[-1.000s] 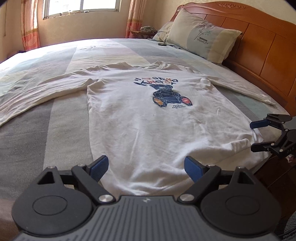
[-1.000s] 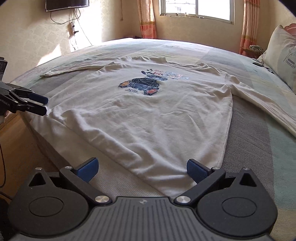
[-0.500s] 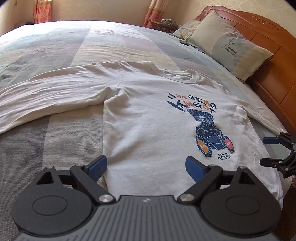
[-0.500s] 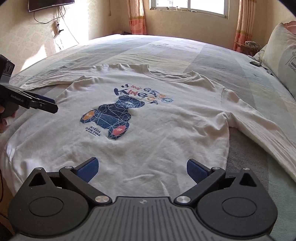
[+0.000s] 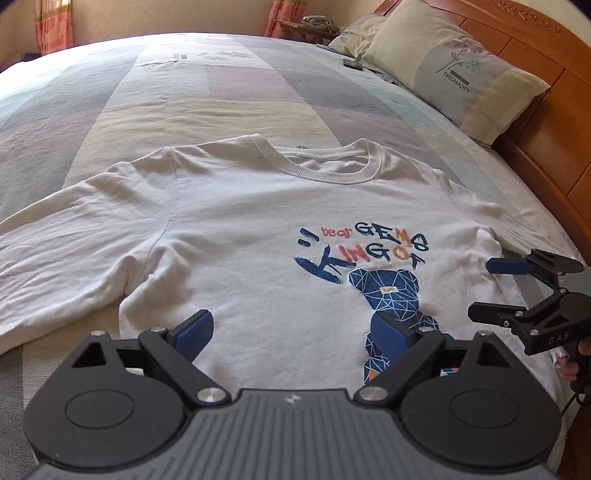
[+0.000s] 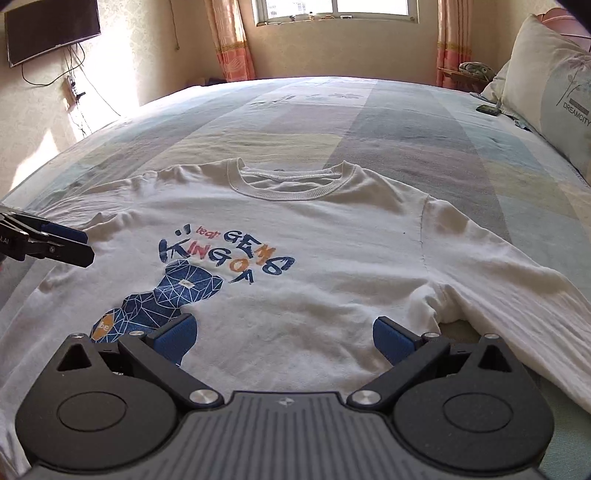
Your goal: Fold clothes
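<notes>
A white long-sleeved shirt (image 5: 258, 236) with a blue bear print lies flat, front up, on the bed; it also shows in the right wrist view (image 6: 332, 251). My left gripper (image 5: 291, 330) is open and empty, low over the shirt's chest near the left armpit. My right gripper (image 6: 282, 334) is open and empty over the chest near the other armpit. Each gripper shows in the other's view, the right one (image 5: 480, 288) by the shirt's right edge, the left one (image 6: 74, 243) at its left edge.
The bed (image 5: 221, 85) has a pastel patchwork cover. Pillows (image 5: 454, 70) lean on a wooden headboard (image 5: 546, 122) on the right. A small dark object (image 6: 487, 108) lies by the pillows. A window (image 6: 332, 7) and a wall TV (image 6: 51, 29) are beyond.
Both grippers have moved forward from the shirt's hem up over its chest, and closer to the cloth. Both stayed open.
</notes>
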Demonstrator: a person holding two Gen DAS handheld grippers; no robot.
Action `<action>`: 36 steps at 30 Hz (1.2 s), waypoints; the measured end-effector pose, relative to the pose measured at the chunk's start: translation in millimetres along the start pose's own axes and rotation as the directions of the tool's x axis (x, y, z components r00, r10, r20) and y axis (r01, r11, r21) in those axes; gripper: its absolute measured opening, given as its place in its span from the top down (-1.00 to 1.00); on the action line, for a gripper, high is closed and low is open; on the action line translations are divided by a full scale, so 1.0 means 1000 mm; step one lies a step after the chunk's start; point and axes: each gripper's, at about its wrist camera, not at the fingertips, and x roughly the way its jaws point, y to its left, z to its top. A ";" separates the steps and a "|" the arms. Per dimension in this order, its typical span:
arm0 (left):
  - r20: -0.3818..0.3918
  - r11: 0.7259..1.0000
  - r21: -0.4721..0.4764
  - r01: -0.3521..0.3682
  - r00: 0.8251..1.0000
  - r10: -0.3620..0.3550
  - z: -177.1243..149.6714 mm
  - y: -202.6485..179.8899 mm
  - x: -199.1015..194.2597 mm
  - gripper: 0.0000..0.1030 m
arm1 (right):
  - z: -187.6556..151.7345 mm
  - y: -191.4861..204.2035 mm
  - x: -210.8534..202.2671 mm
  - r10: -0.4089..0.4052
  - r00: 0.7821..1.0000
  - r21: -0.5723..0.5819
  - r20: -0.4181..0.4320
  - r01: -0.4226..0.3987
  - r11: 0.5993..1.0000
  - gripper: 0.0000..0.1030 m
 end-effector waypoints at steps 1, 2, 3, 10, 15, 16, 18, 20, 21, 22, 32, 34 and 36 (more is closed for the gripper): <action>-0.015 1.000 0.004 -0.017 1.000 0.017 -0.005 -0.001 0.003 -0.79 | -0.004 0.000 0.006 -0.011 1.000 -0.006 -0.029 0.011 1.000 -1.00; -0.026 1.000 0.004 -0.031 0.999 0.031 -0.009 -0.001 0.005 -0.79 | -0.007 -0.001 0.012 -0.023 0.998 -0.012 -0.059 0.022 1.000 -1.00; -0.025 0.999 -0.008 -0.037 0.999 0.037 -0.010 -0.002 0.001 -0.79 | -0.015 0.000 0.010 -0.036 0.998 -0.043 -0.054 0.033 0.999 -1.00; -0.014 0.993 -0.092 -0.078 0.997 0.077 -0.014 -0.005 -0.026 -0.80 | -0.033 -0.015 -0.030 -0.030 0.993 -0.008 -0.116 0.030 1.000 -1.00; -0.008 0.984 -0.149 -0.102 0.995 0.102 -0.017 -0.009 -0.045 -0.80 | -0.005 -0.051 -0.053 -0.073 0.997 0.117 -0.019 0.075 0.990 -1.00; -0.003 0.985 -0.146 -0.096 0.995 0.097 -0.014 -0.013 -0.047 -0.80 | 0.003 -0.064 -0.055 -0.099 0.995 0.155 0.012 0.096 0.983 -1.00; 0.000 0.987 -0.126 -0.103 0.995 0.104 -0.010 -0.023 -0.050 -0.80 | 0.016 -0.094 -0.053 -0.191 0.980 0.243 0.049 0.174 0.954 -1.00; 0.004 0.988 -0.106 -0.109 0.994 0.110 -0.007 -0.032 -0.052 -0.80 | 0.022 -0.123 -0.043 -0.337 0.941 0.282 0.042 0.312 0.907 -1.00; 0.005 0.989 -0.098 -0.111 0.994 0.113 -0.005 -0.037 -0.054 -0.80 | 0.020 -0.135 -0.038 -0.395 0.918 0.291 0.022 0.372 0.881 -1.00; 0.007 0.989 -0.098 -0.110 0.994 0.111 -0.005 -0.040 -0.056 -0.80 | 0.018 -0.147 -0.033 -0.450 0.893 0.296 -0.001 0.430 0.853 -1.00; -0.046 0.987 -0.089 -0.136 0.990 0.133 0.003 -0.059 -0.051 -0.80 | -0.070 -0.189 -0.065 -0.516 0.856 0.343 -0.046 0.498 0.796 -1.00; -0.046 0.988 -0.073 -0.134 0.990 0.131 0.010 -0.065 -0.050 -0.80 | -0.072 -0.194 -0.079 -0.516 0.855 0.377 -0.048 0.494 0.783 -1.00; -0.039 0.991 -0.048 -0.126 0.991 0.125 0.018 -0.073 -0.049 -0.80 | -0.073 -0.203 -0.091 -0.536 0.843 0.413 -0.041 0.503 0.759 -1.00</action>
